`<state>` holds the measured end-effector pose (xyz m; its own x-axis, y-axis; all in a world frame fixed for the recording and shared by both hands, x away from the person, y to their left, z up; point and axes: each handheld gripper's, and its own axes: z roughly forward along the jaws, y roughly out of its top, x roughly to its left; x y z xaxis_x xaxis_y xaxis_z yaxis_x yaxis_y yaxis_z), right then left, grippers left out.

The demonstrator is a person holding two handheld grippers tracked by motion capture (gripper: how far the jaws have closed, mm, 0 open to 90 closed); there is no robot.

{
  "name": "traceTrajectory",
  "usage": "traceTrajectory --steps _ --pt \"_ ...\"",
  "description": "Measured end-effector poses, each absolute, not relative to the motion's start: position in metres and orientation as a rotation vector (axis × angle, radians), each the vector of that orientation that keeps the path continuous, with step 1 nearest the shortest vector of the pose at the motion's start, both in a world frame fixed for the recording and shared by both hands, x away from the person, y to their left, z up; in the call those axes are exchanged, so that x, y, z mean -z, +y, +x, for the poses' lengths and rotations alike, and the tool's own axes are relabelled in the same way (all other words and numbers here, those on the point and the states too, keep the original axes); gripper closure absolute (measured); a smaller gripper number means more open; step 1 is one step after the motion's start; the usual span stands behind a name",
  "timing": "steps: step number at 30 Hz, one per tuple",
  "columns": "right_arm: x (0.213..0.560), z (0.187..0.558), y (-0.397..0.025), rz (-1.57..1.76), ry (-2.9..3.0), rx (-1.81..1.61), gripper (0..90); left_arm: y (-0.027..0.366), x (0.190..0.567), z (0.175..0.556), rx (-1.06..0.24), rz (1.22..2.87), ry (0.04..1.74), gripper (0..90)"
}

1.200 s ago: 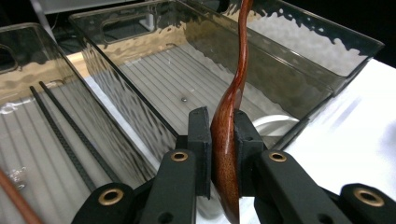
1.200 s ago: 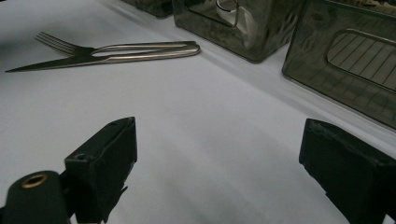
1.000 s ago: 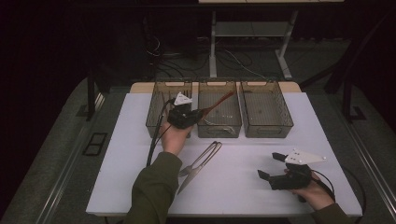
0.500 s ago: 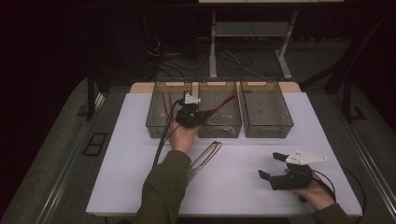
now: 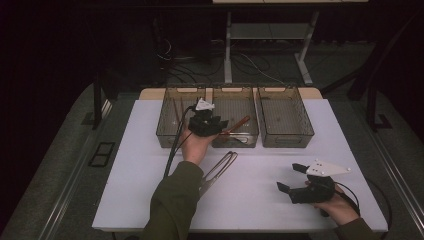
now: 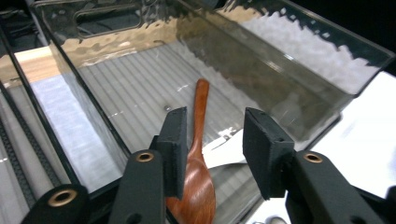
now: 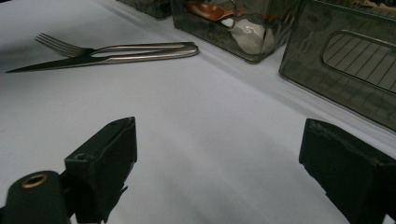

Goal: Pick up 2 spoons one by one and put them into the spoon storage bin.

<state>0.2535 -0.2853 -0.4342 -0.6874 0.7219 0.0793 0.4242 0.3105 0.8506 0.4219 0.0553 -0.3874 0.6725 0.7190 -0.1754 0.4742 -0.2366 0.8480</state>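
1. Left gripper view: the wooden spoon (image 6: 198, 154) lies inside the middle bin (image 6: 299, 60), and the left gripper (image 6: 217, 144) fingers stand parted around its bowl, gripping nothing — that drop looks done.
2. On the counter (image 5: 260, 200), metal tongs (image 5: 217, 172) and a fork (image 7: 60, 46) wait.
3. The right gripper (image 5: 295, 181) rests wide open, empty.
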Motion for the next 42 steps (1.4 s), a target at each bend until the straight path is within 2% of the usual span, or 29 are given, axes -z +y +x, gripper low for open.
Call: traceTrajectory --steps 7,20,42 --pt "0.435 0.254 -0.285 1.03 2.269 -1.315 11.4 0.059 0.377 0.412 -0.309 1.911 0.886 49.1" --pt "0.435 0.254 -0.285 1.038 2.265 -1.315 11.4 0.077 0.37 0.383 -0.289 1.955 0.808 40.3" --pt "0.435 0.255 -0.286 1.042 2.259 -1.313 11.4 0.108 0.389 0.337 -0.324 2.005 0.767 34.2"
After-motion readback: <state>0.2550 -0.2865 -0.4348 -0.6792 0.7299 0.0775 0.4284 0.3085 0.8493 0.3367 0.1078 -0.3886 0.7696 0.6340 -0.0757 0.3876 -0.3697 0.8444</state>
